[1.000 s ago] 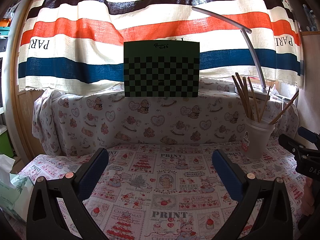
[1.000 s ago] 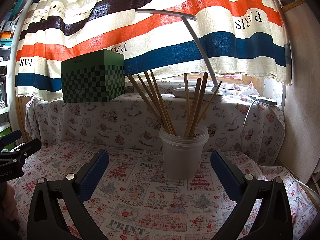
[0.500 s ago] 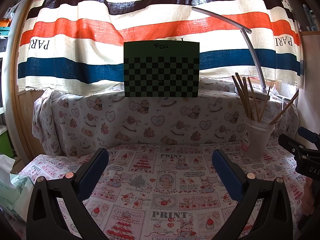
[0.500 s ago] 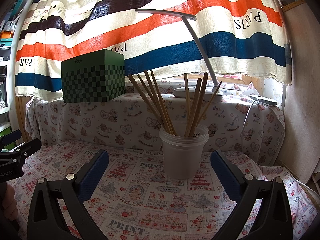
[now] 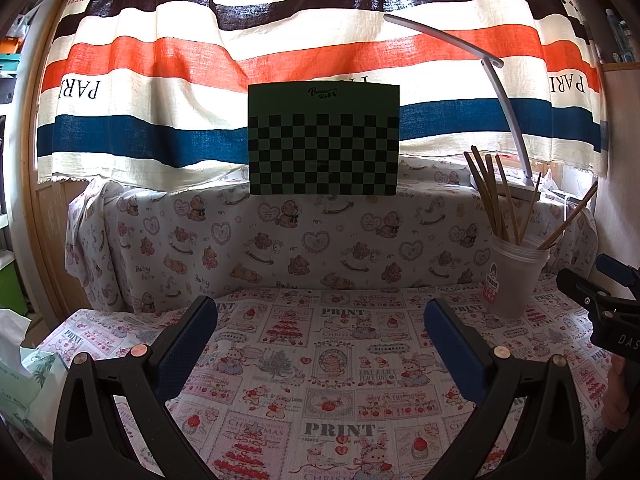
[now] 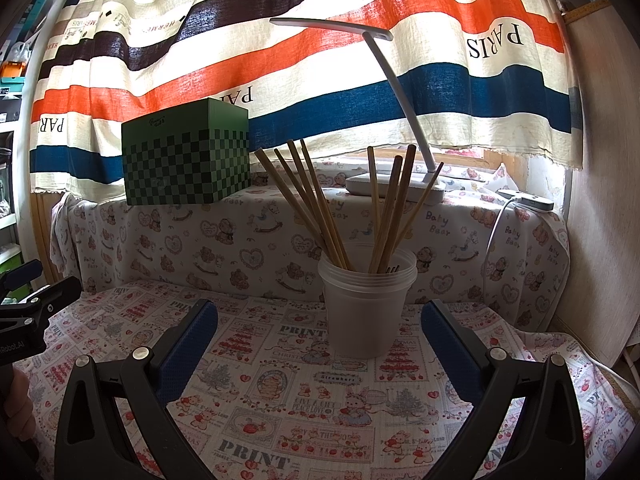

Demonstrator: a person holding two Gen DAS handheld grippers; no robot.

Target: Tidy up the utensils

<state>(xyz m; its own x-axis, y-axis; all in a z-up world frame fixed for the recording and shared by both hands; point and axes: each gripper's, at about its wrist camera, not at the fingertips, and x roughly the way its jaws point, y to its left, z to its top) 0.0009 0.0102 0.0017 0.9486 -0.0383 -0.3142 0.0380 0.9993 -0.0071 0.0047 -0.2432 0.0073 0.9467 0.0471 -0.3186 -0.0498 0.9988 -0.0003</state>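
A translucent plastic cup (image 6: 366,312) stands upright on the printed tablecloth (image 6: 320,408), holding several wooden chopsticks (image 6: 316,208) that fan outward. It stands straight ahead of my right gripper (image 6: 319,322), which is open and empty a short way in front of it. The same cup (image 5: 512,280) with its chopsticks (image 5: 494,200) appears at the right of the left wrist view. My left gripper (image 5: 320,322) is open with nothing between its fingers, above bare cloth and left of the cup.
A green checkered box (image 5: 323,140) sits on the cloth-covered ledge behind. A white desk lamp (image 6: 394,184) arches over the cup. A striped curtain (image 5: 160,60) hangs at the back. A tissue pack (image 5: 24,376) lies far left. A white charger and cable (image 6: 524,200) rest at the right.
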